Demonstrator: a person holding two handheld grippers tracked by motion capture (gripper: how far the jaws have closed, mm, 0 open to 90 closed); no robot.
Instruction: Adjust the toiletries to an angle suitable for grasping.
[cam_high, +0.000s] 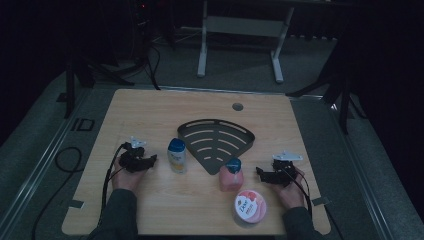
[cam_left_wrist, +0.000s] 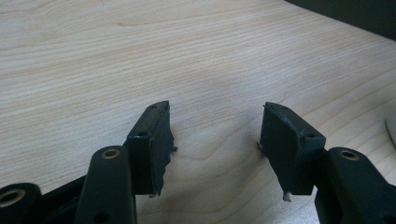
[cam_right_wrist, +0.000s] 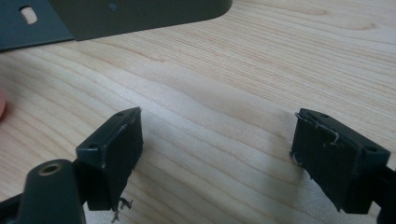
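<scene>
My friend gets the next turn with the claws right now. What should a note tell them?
Left claw: open, empty, low over the table, beside the white bottle with a blue cap.
Right claw: open, empty, beside the pink bottle with a blue cap.
The pink Dove jar stands at the near edge. The dark fan-shaped slotted rack sits mid-table with nothing on it.
Done: nothing picked up yet.
Left: probably moving the bottles and jar onto the rack.

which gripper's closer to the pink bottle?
Right. The right gripper sits just beside the pink bottle; the left gripper is farther off, beyond the white bottle.
</scene>
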